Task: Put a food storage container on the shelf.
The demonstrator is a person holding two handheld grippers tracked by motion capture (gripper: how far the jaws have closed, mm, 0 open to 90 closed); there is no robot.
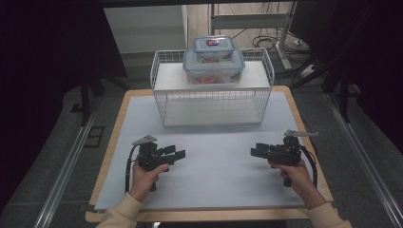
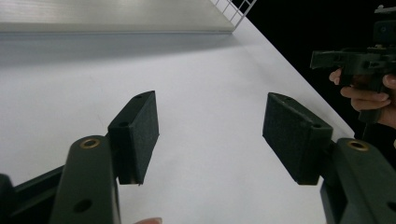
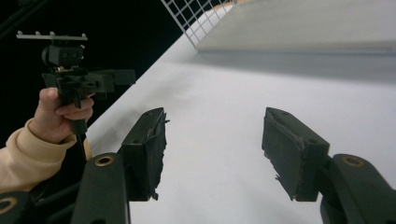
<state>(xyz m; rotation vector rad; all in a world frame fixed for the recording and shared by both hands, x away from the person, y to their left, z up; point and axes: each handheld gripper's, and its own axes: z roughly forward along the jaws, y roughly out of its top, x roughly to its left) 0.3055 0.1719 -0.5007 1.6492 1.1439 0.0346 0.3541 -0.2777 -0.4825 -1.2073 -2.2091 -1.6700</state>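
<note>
Empty parted jaws up close; stacked containers [image 1: 213, 59] on rack [image 1: 164, 76] overhead.

The rack [image 1: 212, 92] is thin white metal wire. The two boxes [image 1: 214, 61] are clear shiny plastic. The table [image 1: 115, 118] edge looks like wood.

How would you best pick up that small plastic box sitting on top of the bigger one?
Probably grip the small lidded box across its two short ends, coming down from above. It sits flat on the larger box atop the wire rack, so its sides are exposed.
</note>
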